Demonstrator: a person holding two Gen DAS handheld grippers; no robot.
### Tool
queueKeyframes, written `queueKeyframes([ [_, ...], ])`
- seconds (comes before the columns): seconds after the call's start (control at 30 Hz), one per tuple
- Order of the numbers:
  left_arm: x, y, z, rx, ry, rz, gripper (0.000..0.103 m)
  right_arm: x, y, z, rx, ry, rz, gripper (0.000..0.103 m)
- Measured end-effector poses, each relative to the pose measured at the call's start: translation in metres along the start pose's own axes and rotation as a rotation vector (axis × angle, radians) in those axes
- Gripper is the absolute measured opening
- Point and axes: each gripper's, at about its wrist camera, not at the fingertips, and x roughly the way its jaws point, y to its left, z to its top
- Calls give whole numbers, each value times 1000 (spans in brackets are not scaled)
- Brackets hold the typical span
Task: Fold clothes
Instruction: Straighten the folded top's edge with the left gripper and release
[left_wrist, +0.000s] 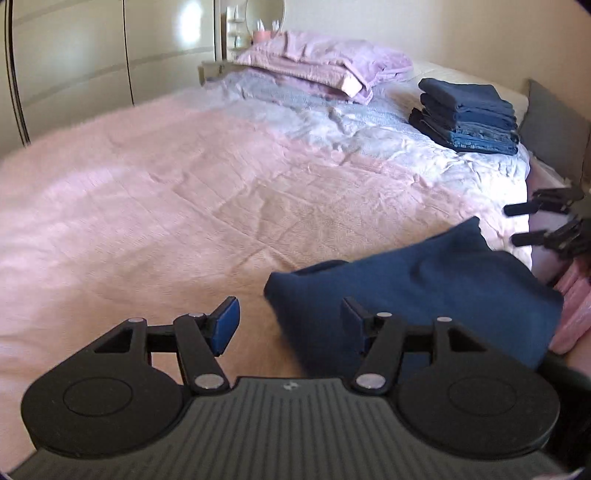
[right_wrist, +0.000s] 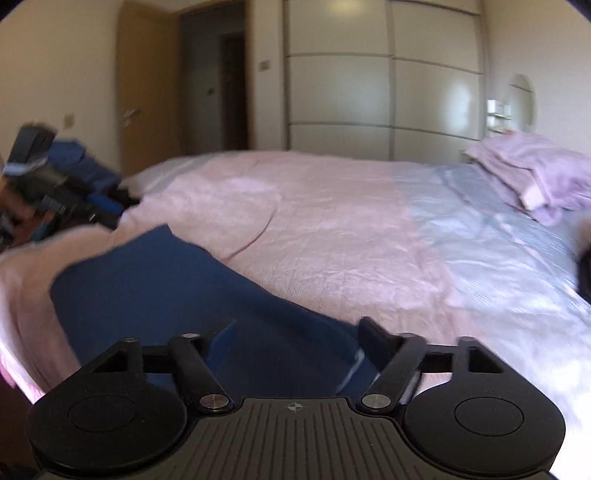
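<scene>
A folded dark blue garment (left_wrist: 417, 291) lies on the pink bedspread (left_wrist: 166, 206) near the bed's front right corner. It also shows in the right wrist view (right_wrist: 177, 295). My left gripper (left_wrist: 290, 323) is open and empty, hovering just above the garment's left end. My right gripper (right_wrist: 295, 341) is open and empty, low over the garment's near end. The right gripper also shows at the right edge of the left wrist view (left_wrist: 521, 225). The left gripper shows blurred at the left of the right wrist view (right_wrist: 107, 214).
A stack of folded blue clothes (left_wrist: 467, 116) sits at the bed's far right. Lilac pillows (left_wrist: 325, 62) lie at the head. A grey cushion (left_wrist: 554, 129) stands beyond the bed's right edge. White wardrobe doors (right_wrist: 384, 85) and a wooden door (right_wrist: 147, 88) line the walls.
</scene>
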Motion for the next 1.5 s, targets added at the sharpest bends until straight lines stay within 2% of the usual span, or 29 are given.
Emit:
queueKeyframes([
  [0.17,51,25,9,-112,88,-93,52,49,-21,-4,-61,95,39,63],
  [0.2,55,25,9,-114,104,-110,45,56,-24,-7,-72,112,43,63],
  [0.23,60,26,9,-115,118,-126,33,61,-27,-11,-78,125,46,62],
  [0.3,60,22,6,-76,115,-135,19,68,-31,-19,-69,147,53,54],
  [0.43,48,7,0,39,71,-142,7,71,-39,-33,-24,157,63,47],
  [0.47,45,2,-2,78,46,-131,6,71,-42,-36,0,154,65,36],
  [0.5,38,-3,-4,120,11,-122,6,69,-45,-37,29,148,61,13],
  [0.53,32,-8,-6,162,-24,-113,5,66,-46,-38,51,138,46,2],
  [0.57,21,-14,-7,203,-69,-114,5,60,-46,-38,61,125,28,1],
  [0.67,-9,-16,-4,229,-201,-166,5,33,-39,-34,32,75,-28,1],
  [0.73,-9,-14,3,213,-202,-173,6,11,-34,-28,12,35,-69,0],
  [0.77,-8,-13,6,205,-199,-174,6,1,-35,-24,15,12,-84,0],
  [0.87,28,-10,9,173,-110,-132,6,-10,-42,-12,29,-22,-117,0],
  [1.03,93,4,-9,73,46,-85,9,44,-60,-17,33,77,-126,1],
  [1.1,98,11,-13,38,46,-88,10,69,-70,-29,63,132,-106,1],
  [1.17,98,19,-14,-11,43,-81,11,81,-74,-38,82,142,-101,1],
  [1.27,92,33,-12,-104,32,-59,25,76,-78,-40,99,125,-115,1],
  [1.3,90,38,-12,-135,29,-51,33,72,-77,-40,98,127,-126,1],
  [1.4,84,52,-11,-227,19,-29,31,57,-77,-34,94,138,-190,1],
  [1.43,82,57,-10,-257,14,-19,23,48,-75,-33,82,130,-211,1],
  [1.5,67,66,-9,-301,-23,18,19,31,-68,-29,67,114,-234,1],
])
